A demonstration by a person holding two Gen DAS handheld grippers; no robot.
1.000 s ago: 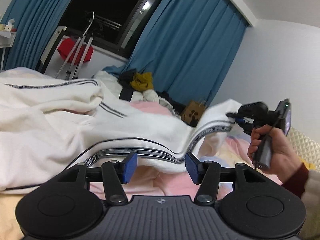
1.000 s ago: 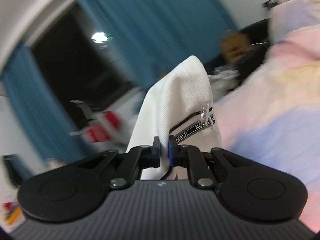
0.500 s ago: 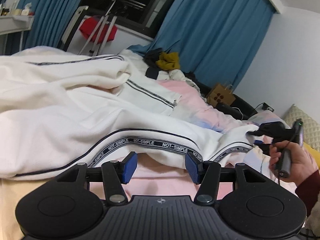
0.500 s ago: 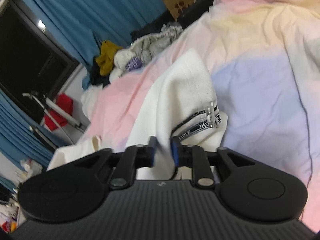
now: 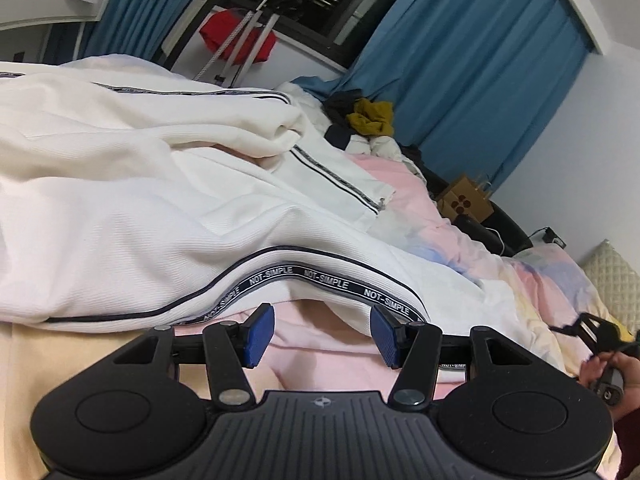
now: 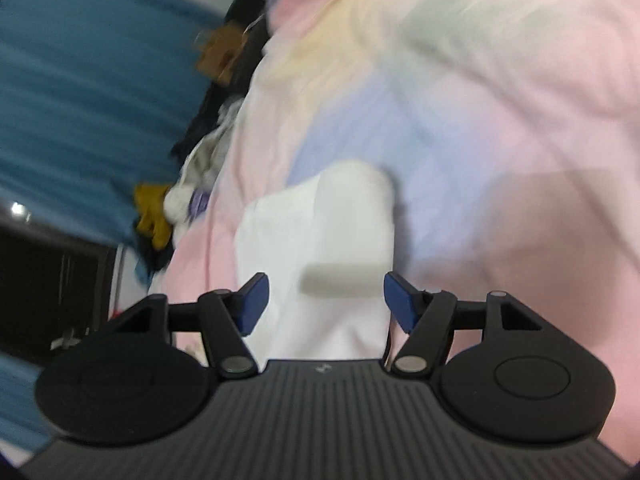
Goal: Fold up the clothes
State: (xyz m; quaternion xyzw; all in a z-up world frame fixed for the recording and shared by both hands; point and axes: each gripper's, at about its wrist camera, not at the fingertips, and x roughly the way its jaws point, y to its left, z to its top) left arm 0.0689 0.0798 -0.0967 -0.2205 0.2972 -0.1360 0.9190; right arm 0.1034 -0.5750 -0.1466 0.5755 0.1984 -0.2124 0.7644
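Note:
A white garment (image 5: 160,220) with black "NOT-SIMPLE" trim (image 5: 320,276) lies spread over the pastel bed sheet (image 5: 452,240). My left gripper (image 5: 322,334) is open just in front of the arched trim, with only pink sheet between its blue pads. In the blurred right wrist view, a corner of the white garment (image 6: 320,240) rests on the sheet (image 6: 480,120). It lies between the jaws of my right gripper (image 6: 326,304), which are opening, and the pads do not press on it. A person's hand (image 5: 624,376) holds the right gripper at the left wrist view's far right edge.
Blue curtains (image 5: 480,80) and a dark window stand behind the bed. A heap of yellow and dark clothes (image 5: 368,116) lies at the bed's far end, with a brown paper bag (image 5: 464,204) beyond it. A red cloth on a rack (image 5: 240,36) is far left, a quilted cushion (image 5: 612,276) right.
The right gripper sank to the bed while rolling, and its jaws opened off the garment corner. The raised hem now lies flat on the sheet. The left gripper shifted slightly, still open.

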